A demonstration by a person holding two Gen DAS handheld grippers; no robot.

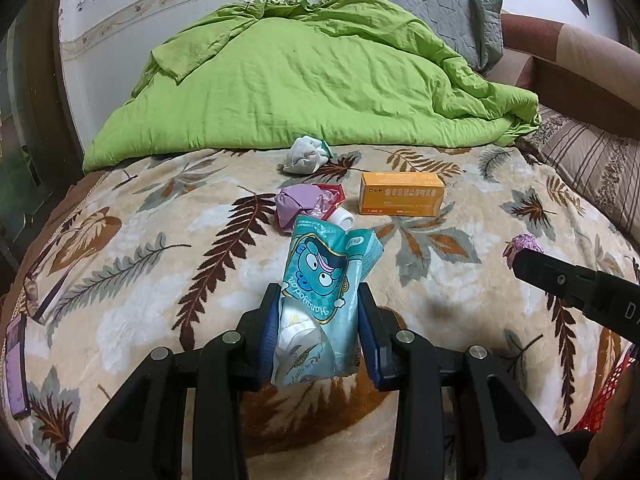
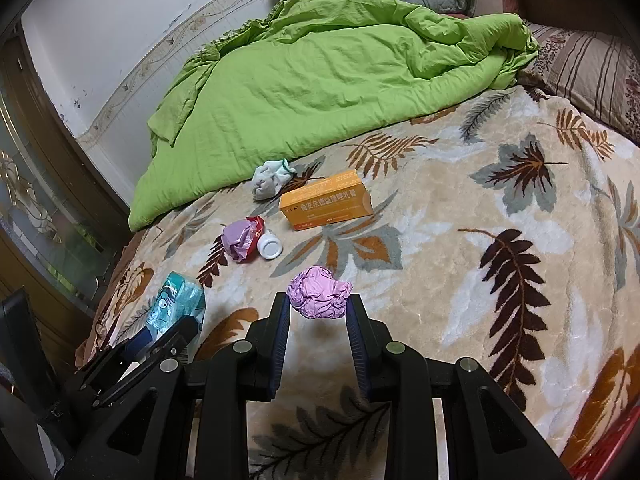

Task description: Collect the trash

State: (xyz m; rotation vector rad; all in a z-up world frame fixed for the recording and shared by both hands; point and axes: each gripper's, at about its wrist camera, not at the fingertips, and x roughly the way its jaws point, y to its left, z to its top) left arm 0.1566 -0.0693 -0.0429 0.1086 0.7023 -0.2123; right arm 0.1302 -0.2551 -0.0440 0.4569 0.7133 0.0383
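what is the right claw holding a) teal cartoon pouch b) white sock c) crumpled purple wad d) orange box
c: the right claw is shut on the crumpled purple wad, held off the blanket; the teal pouch is in the left claw.

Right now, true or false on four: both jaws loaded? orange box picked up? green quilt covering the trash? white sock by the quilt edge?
1. Both grippers hold something. True: the left gripper is shut on the teal pouch, and the right gripper is shut on the purple wad.
2. The orange box is lifted off the blanket. False: it lies on the leaf blanket, untouched.
3. The green quilt covers the trash. False: it is bunched farther up the bed, and the trash lies in the open.
4. The white sock lies near the quilt's edge. True.
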